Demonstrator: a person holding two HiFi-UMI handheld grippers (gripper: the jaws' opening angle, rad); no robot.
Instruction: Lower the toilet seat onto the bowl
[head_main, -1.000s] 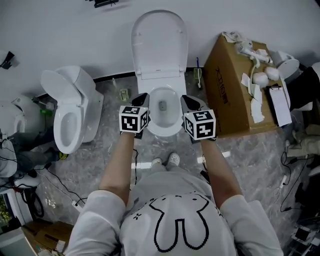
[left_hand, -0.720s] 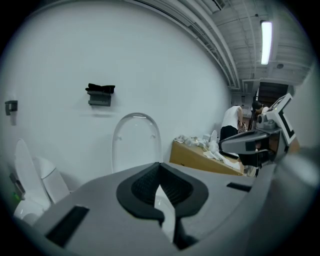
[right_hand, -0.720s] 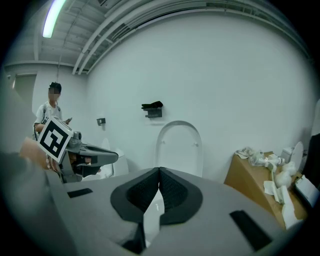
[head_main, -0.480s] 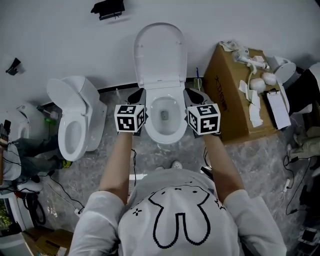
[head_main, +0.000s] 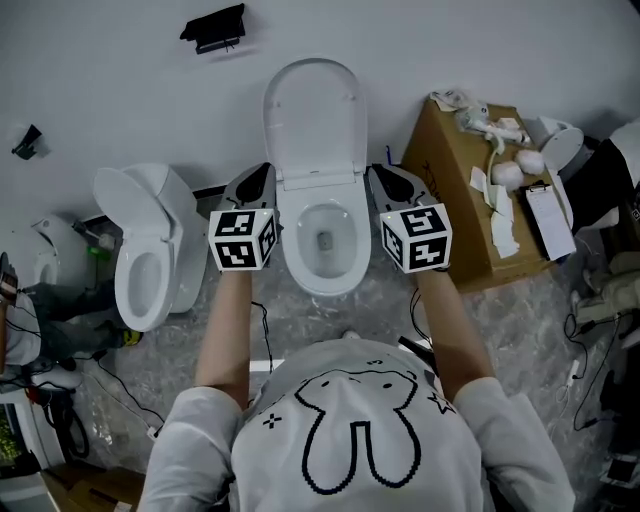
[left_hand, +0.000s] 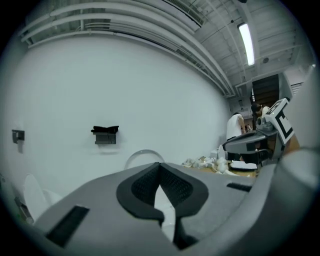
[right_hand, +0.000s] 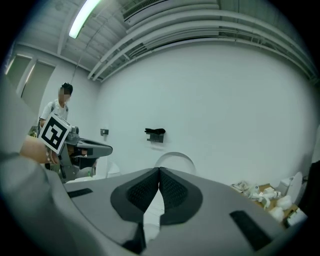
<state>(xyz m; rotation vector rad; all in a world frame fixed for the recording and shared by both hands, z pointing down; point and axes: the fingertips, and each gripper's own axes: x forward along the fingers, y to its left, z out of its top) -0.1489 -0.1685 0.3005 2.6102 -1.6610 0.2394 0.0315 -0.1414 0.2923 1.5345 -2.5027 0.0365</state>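
The white toilet stands against the wall in the head view, its seat and lid raised upright above the open bowl. My left gripper hangs left of the bowl and my right gripper right of it, both near the hinge line and touching nothing. Each is shut and empty. In the left gripper view the shut pads point at the wall, with the lid's top just beyond. In the right gripper view the closed jaws sit below the lid's arc.
A second white toilet stands to the left. A cardboard box with white fittings on top sits to the right. A black bracket hangs on the wall. Cables lie on the floor at the left. A person stands far off.
Both grippers have risen and moved up the picture, from beside the bowl's front to level with the seat hinge. Their jaws stayed shut. The seat has not moved.
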